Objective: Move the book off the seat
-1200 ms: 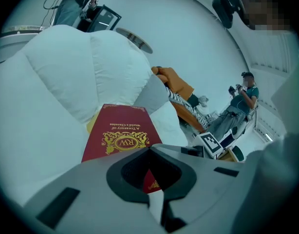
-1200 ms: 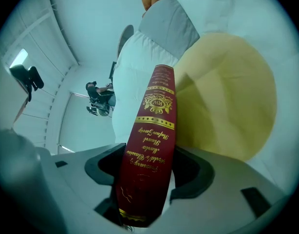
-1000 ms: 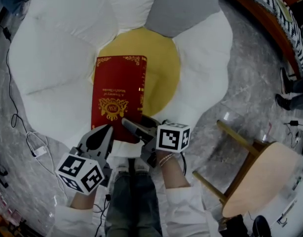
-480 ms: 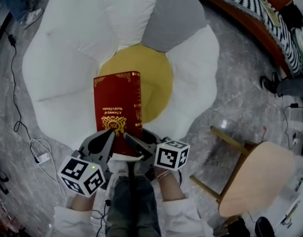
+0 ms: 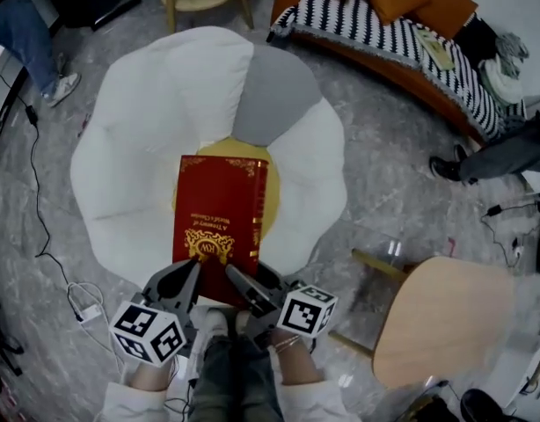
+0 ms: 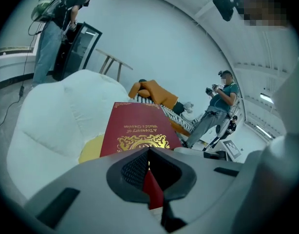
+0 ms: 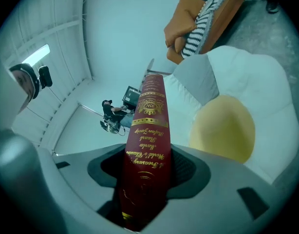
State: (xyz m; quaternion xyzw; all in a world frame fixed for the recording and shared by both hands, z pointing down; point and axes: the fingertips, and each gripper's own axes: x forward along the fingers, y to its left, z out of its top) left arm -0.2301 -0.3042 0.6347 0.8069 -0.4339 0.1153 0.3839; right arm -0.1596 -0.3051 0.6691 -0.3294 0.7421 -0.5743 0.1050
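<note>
We have left hand-held gripper [image 5: 186,275] pinching the red book [image 5: 219,222] at its near edge, right hand-held gripper [image 5: 238,281] clamped on its spine, over the seat [image 5: 138,139].

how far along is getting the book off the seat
Done: the left gripper is clamped on the cover edge of the red book, and the right gripper on its spine. In hand: the book looks raised, held over the yellow centre of the seat. Left: carry it clear of the seat and set it down elsewhere.
</note>
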